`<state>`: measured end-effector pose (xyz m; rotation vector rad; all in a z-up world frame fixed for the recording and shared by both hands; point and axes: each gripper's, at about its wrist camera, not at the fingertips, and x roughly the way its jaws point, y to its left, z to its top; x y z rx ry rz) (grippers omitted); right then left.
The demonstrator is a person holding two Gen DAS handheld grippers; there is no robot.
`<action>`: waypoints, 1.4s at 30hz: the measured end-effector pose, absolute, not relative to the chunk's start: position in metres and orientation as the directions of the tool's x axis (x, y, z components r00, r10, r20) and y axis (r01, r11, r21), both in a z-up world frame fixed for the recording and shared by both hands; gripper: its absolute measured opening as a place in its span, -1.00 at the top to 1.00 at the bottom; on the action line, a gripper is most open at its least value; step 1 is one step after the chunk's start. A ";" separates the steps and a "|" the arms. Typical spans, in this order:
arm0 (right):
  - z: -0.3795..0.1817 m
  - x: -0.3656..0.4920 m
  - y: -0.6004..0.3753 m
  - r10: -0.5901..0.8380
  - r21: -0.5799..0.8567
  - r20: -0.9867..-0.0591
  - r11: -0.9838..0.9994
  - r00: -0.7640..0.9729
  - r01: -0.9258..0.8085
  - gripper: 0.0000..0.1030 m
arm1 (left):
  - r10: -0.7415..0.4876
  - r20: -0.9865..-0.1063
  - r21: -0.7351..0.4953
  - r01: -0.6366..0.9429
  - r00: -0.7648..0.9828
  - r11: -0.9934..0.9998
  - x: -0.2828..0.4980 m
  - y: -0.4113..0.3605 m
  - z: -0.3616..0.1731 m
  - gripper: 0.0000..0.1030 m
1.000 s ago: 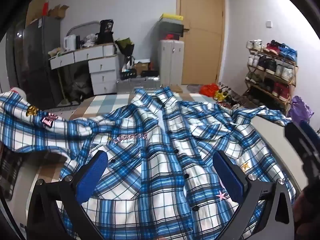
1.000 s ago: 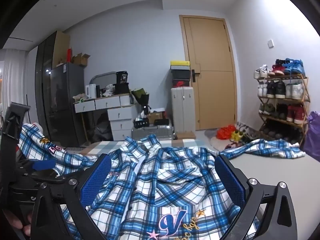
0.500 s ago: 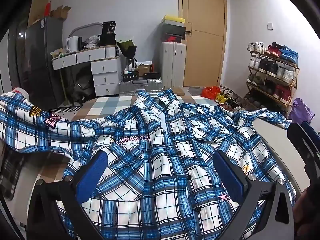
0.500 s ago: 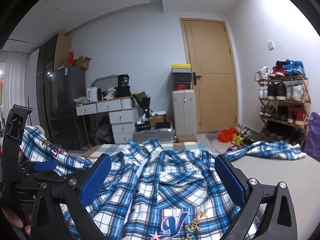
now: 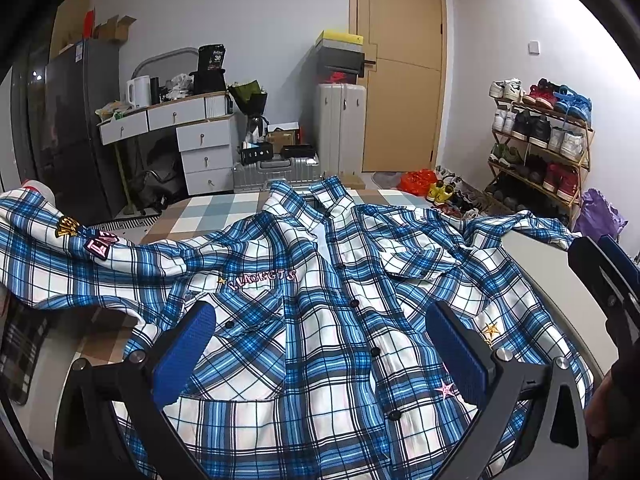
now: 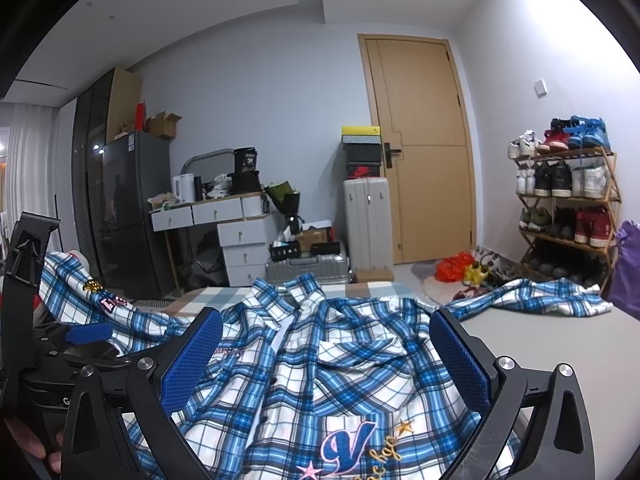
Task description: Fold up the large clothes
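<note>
Both grippers, left (image 5: 320, 354) and right (image 6: 326, 356), gape empty above the spread plaid shirt (image 5: 320, 320); each should pinch a hem corner cleanly, one layer only.

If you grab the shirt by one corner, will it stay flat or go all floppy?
Probably floppy: the shirt already lies in soft wrinkles, and its sleeve droops over an edge. It looks like thin cloth, so likely light. With both grippers open above it, one corner lifted would likely leave the rest trailing.
</note>
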<state>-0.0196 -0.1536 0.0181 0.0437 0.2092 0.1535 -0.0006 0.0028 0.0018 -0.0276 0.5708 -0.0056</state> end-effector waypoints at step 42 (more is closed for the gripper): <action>0.011 -0.009 -0.174 0.133 0.111 -0.259 0.988 0.957 -0.107 -1.00 | -0.015 -0.546 -0.036 -0.005 0.837 0.999 -0.003 0.008 -0.002 -0.98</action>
